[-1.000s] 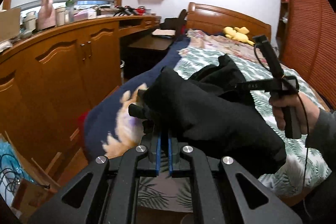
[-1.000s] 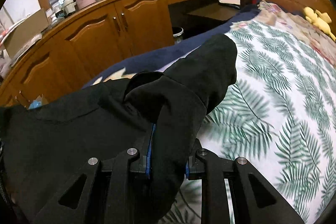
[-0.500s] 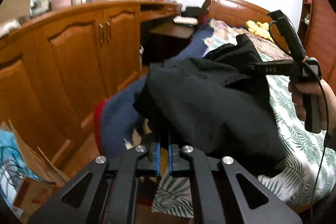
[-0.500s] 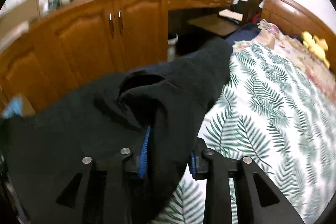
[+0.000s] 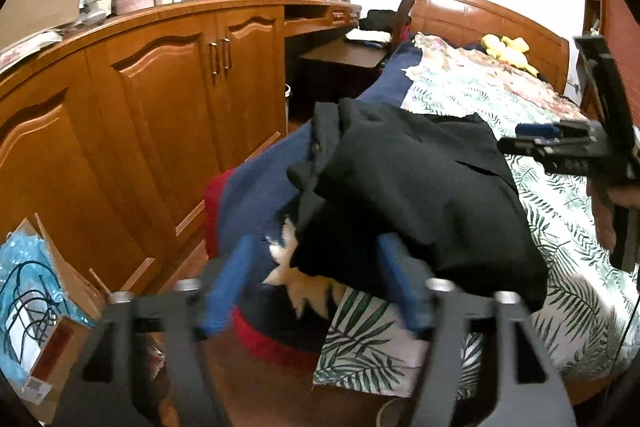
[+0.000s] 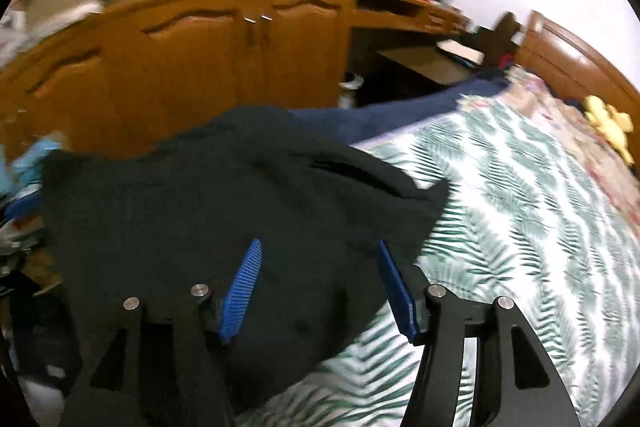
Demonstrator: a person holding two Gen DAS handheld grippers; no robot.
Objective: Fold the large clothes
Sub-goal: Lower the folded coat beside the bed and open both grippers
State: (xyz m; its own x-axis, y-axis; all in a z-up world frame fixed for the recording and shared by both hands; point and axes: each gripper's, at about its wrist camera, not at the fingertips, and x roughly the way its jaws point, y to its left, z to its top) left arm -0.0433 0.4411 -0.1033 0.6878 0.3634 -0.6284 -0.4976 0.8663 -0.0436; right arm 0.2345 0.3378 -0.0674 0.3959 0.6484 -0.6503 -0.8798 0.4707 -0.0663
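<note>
A large black garment (image 5: pixel 420 187) lies bunched in folded layers on the near corner of the bed; it also fills the lower left of the right wrist view (image 6: pixel 224 211). My left gripper (image 5: pixel 316 247) is open, its blue-padded fingers spread just in front of the garment's lower edge. My right gripper (image 6: pixel 318 247) is open above the garment, holding nothing. The right gripper also shows at the right edge of the left wrist view (image 5: pixel 560 143), level with the garment's far side.
The bed has a palm-leaf sheet (image 6: pixel 520 211), a navy blanket (image 5: pixel 260 195) hanging over its side and a yellow plush (image 5: pixel 508 47) by the headboard. Wooden cabinets (image 5: pixel 160 99) run along the left. A cardboard box with cables (image 5: pixel 36 291) sits on the floor.
Both grippers were shut on the black garment and holding it up; both have opened and let it go. The garment now lies on the bed corner.
</note>
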